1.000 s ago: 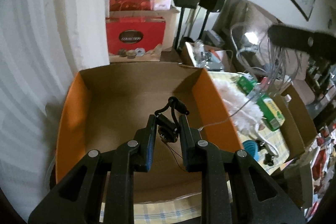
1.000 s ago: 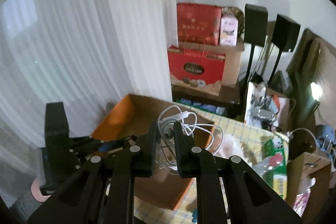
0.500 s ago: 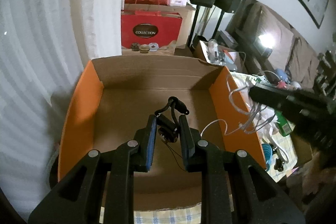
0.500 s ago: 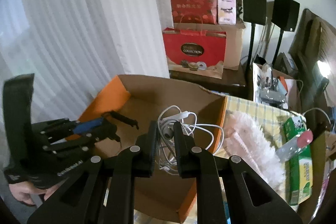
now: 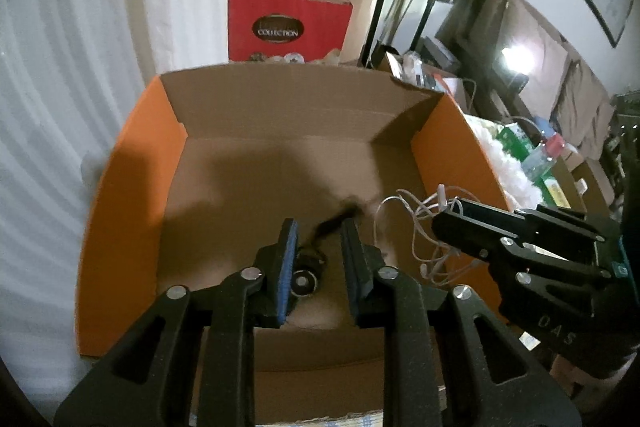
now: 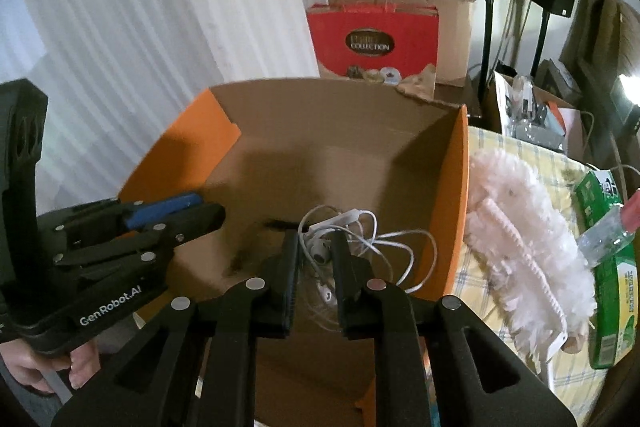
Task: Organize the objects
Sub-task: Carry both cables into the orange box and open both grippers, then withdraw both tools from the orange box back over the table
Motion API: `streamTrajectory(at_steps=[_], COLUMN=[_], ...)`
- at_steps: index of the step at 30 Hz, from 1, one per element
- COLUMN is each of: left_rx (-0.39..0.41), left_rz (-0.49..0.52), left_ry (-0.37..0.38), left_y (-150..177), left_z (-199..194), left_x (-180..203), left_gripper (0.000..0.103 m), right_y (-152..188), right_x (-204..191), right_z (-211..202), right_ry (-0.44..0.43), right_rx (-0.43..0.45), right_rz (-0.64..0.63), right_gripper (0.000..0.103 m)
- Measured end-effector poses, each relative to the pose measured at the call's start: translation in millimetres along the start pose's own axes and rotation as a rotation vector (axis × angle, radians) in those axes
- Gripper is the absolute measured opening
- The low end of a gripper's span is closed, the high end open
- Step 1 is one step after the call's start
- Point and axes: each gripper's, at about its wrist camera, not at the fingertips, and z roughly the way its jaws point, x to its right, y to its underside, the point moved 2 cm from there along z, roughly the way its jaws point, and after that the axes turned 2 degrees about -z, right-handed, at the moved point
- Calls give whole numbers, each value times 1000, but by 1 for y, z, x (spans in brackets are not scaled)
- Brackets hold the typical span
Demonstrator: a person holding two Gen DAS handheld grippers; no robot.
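The left gripper had just let go. 0.5 s before, its fingers pinched a small black gadget with a looped cord over the box; now the fingers stood apart, and the gadget was a dark blur low between them, either falling or already on the box floor. Motion blur made that hard to tell. So 1 item had been delivered into the box, and the left gripper was free for another pick.

The right gripper had come in over the box's right side. 1 s earlier it was higher and farther back. Its fingers were still closed on the earphones, whose white cord hung in loops inside the box, near the orange right wall.

The likely next step was to open the right fingers and drop the earphones beside the gadget. A loop could snag on a finger as it withdrew.

On the checked cloth beside the box lay a duster, a green pack and a bottle, not yet sorted.
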Motion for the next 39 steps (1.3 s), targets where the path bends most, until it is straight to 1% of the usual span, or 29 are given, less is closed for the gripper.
streamTrajectory(at_steps=[1,2,3,4,5,6,7,8,9,10,13,15,16,18,19,21,23,27,32,33,36,39], left_rx=[1,5,9,15,23,30,41,49,59,72,104,127,138,154,161,185,202,232,243,243,219,199], left_rz=[5,9,11,8,-2,-10,-17,-20,-21,-20,-16,-10,-5,10,19,37,51,60,59,66,78,89], left_ry=[-3,-7,-10,-13,-21,-26,-24,-23,-30,-47,-71,-86,-92,-94,-89,-88,-83,-82,-50,-42,-6,31], left_y=[0,1,1,1,1,0,0,-1,-2,-3,-4,-4,-4,-3,-3,-1,2,6,11,12,15,20], left_z=[0,0,-2,-4,-7,-8,-12,-14,-17,-20,-29,-36,-38,-43,-45,-51,-55,-63,-69,-70,-69,-67], left_x=[1,2,3,3,2,0,-3,-4,-6,-8,-9,-9,-9,-7,-5,-1,3,12,24,28,38,50], left_gripper=[31,34,41,51,54,62,70,75,83,89,98,102,102,102,103,103,103,103,103,103,103,103], right_y=[1,2,3,3,3,3,2,0,-1,-2,-3,-2,-2,0,2,7,13,21,31,34,44,51], right_x=[0,-1,-1,-1,-2,-1,0,1,2,3,6,8,9,12,14,19,25,36,51,54,64,71], right_z=[1,1,0,-2,-3,-6,-10,-12,-17,-22,-37,-46,-49,-55,-58,-66,-76,-89,-99,-101,-107,-116], right_ry=[6,12,12,10,9,15,24,24,21,21,31,52,63,89,105,108,110,156,192,201,182,188], right_rx=[-5,-7,-9,-8,-7,0,10,17,27,37,63,80,85,96,104,121,146,168,165,164,157,166], right_rz=[-4,-9,-15,-16,-17,-17,-17,-16,-12,-9,-5,-8,-11,-17,-13,8,30,39,56,58,69,72], right_gripper=[16,18,24,30,43,50,52,56,58,59,66,72,74,84,88,98,103,103,103,103,103,103])
